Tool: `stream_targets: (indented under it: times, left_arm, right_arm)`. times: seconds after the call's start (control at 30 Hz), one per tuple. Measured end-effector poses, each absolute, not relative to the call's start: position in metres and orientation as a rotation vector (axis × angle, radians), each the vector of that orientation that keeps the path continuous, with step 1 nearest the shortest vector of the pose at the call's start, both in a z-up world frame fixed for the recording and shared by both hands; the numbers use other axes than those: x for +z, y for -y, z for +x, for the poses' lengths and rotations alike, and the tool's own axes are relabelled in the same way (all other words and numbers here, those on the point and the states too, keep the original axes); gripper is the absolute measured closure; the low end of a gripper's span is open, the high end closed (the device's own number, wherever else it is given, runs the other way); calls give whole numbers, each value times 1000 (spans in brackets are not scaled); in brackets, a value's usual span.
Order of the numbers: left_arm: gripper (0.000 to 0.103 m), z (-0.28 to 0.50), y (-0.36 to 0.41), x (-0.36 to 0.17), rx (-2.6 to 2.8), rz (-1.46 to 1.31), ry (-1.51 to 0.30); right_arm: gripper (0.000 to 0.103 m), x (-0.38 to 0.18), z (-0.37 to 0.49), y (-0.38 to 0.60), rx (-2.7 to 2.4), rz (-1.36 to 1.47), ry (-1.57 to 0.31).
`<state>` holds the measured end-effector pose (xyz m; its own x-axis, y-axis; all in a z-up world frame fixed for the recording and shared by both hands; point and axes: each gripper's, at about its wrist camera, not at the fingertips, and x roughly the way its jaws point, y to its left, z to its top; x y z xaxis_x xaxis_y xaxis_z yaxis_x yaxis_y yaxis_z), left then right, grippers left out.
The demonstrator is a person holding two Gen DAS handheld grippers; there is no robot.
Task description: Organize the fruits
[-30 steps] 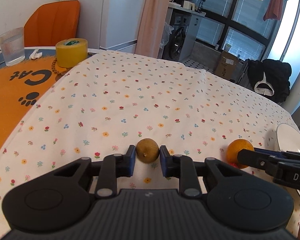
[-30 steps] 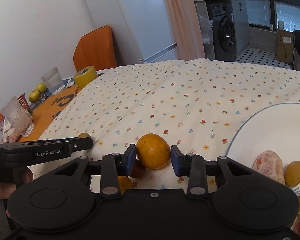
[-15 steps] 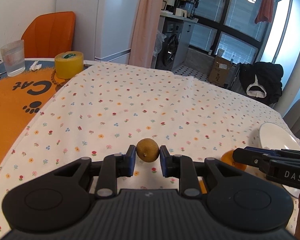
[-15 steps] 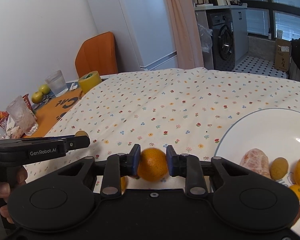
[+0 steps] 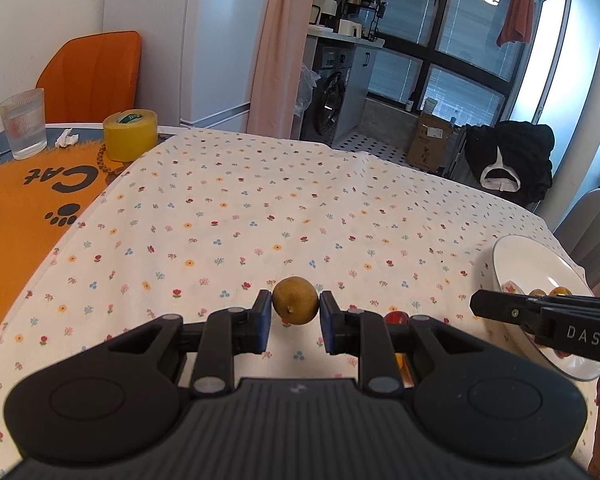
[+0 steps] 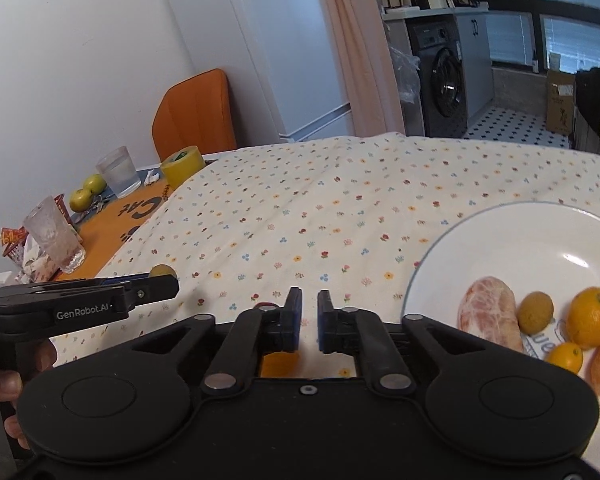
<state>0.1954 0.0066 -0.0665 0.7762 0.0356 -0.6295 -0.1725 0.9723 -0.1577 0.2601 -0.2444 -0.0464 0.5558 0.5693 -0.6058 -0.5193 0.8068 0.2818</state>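
Observation:
My left gripper (image 5: pixel 294 304) is shut on a small brownish-yellow fruit (image 5: pixel 294 300) and holds it above the flowered tablecloth (image 5: pixel 260 208). In the right wrist view the left gripper (image 6: pixel 156 284) comes in from the left with that fruit (image 6: pixel 162 271) at its tip. My right gripper (image 6: pixel 309 300) is shut to a narrow gap with nothing between its pads. An orange (image 6: pixel 280 364) shows below its fingers, on the cloth. To the right stands a white plate (image 6: pixel 520 248) with a peeled citrus (image 6: pixel 486 312), a small brown fruit (image 6: pixel 535 311) and an orange (image 6: pixel 592 322).
A small red fruit (image 5: pixel 396 316) lies on the cloth behind my left fingers. On the orange mat (image 5: pixel 16 200) at the left stand a yellow tape roll (image 5: pixel 130 134), a glass (image 5: pixel 22 128), another glass (image 6: pixel 54 240) and green fruits (image 6: pixel 86 194). An orange chair (image 5: pixel 92 72) stands behind.
The orange that my right gripper held is no longer between its pads, which have come closer together. Both grippers have risen; the left one still holds its fruit.

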Motion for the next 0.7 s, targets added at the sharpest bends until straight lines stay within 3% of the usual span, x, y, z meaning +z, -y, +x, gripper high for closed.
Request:
stream_targets:
  times: [0.17, 0.37, 0.6, 0.63, 0.67, 0.7]
  left_arm:
    - [79, 193, -11, -70, 119, -222, -681]
    - [79, 186, -17, -74, 127, -231, -685]
    - [79, 179, -18, -78, 125, -238, -690]
    - [79, 178, -18, -78, 124, -238, -690]
    - [79, 178, -18, -78, 123, -239, -690]
    - [79, 178, -18, -78, 123, -238, -689]
  right_arm:
    - [60, -51, 253, 237, 697, 70, -759]
    - [46, -56, 245, 225, 744, 57, -779]
    - [45, -70, 244, 213, 728, 16, -805]
    - [48, -71, 244, 212, 726, 9, -807]
    - [61, -72, 244, 210, 728, 3, -811]
    - [63, -73, 244, 210, 740, 6, -814]
